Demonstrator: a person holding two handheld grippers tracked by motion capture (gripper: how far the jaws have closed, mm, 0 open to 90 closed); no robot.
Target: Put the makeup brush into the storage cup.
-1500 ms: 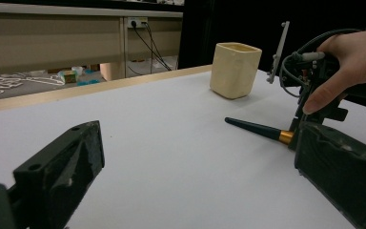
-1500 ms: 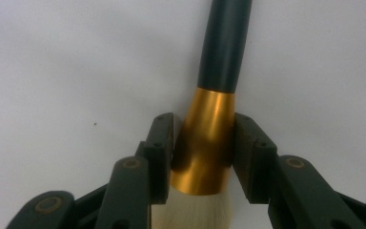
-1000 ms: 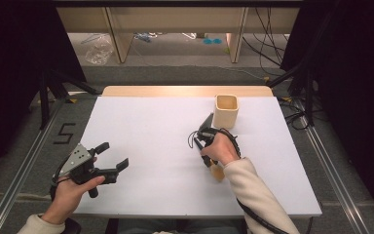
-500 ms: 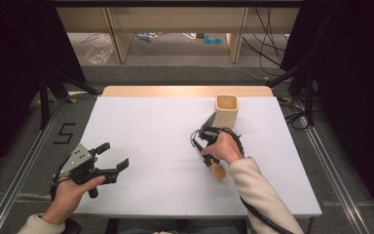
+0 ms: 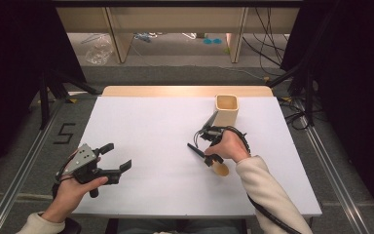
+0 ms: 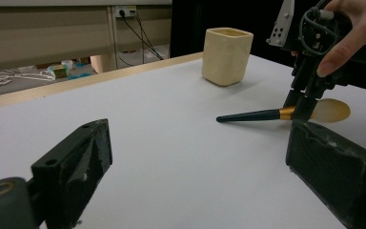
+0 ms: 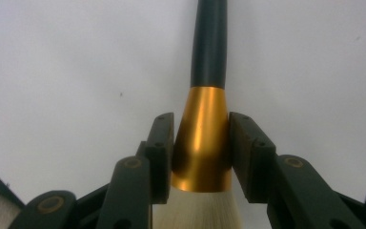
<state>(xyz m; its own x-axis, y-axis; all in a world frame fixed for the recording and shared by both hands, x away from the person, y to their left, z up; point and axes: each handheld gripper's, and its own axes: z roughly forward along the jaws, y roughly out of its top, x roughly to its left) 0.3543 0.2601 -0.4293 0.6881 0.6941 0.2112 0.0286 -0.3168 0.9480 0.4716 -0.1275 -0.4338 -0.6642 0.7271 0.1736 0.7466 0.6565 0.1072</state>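
Note:
A makeup brush (image 5: pixel 195 149) with a black handle, gold ferrule (image 7: pixel 202 138) and pale bristles lies low over the white table (image 5: pixel 151 122), right of centre. My right gripper (image 5: pixel 209 158) points down and is shut on the ferrule, one pad on each side. In the left gripper view, the brush (image 6: pixel 257 115) and right gripper (image 6: pixel 305 107) appear at the right. A cream square cup (image 5: pixel 226 109) stands upright beyond the right hand. My left gripper (image 5: pixel 118 156) hovers near the front left edge. Its jaws have just been closing a little but still stand wide apart, with nothing between them.
The cup (image 6: pixel 227 56) stands near the table's far right, close to the wooden strip (image 5: pixel 185 91) along the far edge. A black cable (image 5: pixel 268 214) trails from the right gripper along the sleeve. Shelving and cables lie on the floor beyond.
The right hand has shifted slightly to the right with the brush in its grip. The left hand has stayed in place.

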